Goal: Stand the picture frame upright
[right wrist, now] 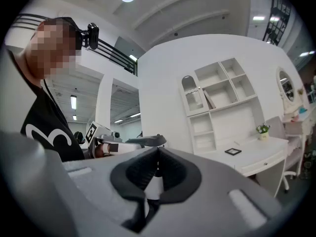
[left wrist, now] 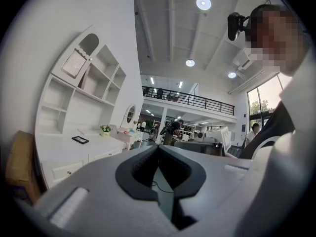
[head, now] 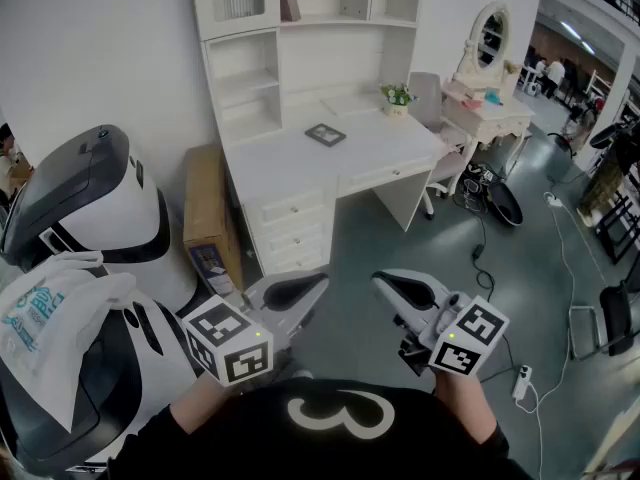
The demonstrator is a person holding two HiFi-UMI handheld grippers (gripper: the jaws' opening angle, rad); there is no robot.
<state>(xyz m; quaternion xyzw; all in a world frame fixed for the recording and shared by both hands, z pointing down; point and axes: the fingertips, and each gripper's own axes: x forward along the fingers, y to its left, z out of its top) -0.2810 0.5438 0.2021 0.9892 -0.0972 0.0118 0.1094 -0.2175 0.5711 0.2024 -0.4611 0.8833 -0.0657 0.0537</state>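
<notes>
A small dark picture frame (head: 325, 134) lies flat on the white desk (head: 280, 163) across the room. It also shows as a dark flat frame (left wrist: 80, 139) in the left gripper view and as a small frame (right wrist: 233, 151) in the right gripper view. My left gripper (head: 318, 282) and right gripper (head: 380, 282) are held close to the person's body, far from the desk. Both are shut with nothing between the jaws. The left gripper (left wrist: 158, 147) points past the desk; the right gripper (right wrist: 158, 150) points toward the left one.
A cardboard box (head: 206, 216) leans beside the desk's drawers. A white robot body (head: 90, 203) with a plastic bag (head: 45, 313) stands at the left. A small plant (head: 397, 96), a chair (head: 432, 103) and a vanity with mirror (head: 487, 78) stand right of the desk. Cables (head: 480, 238) cross the floor.
</notes>
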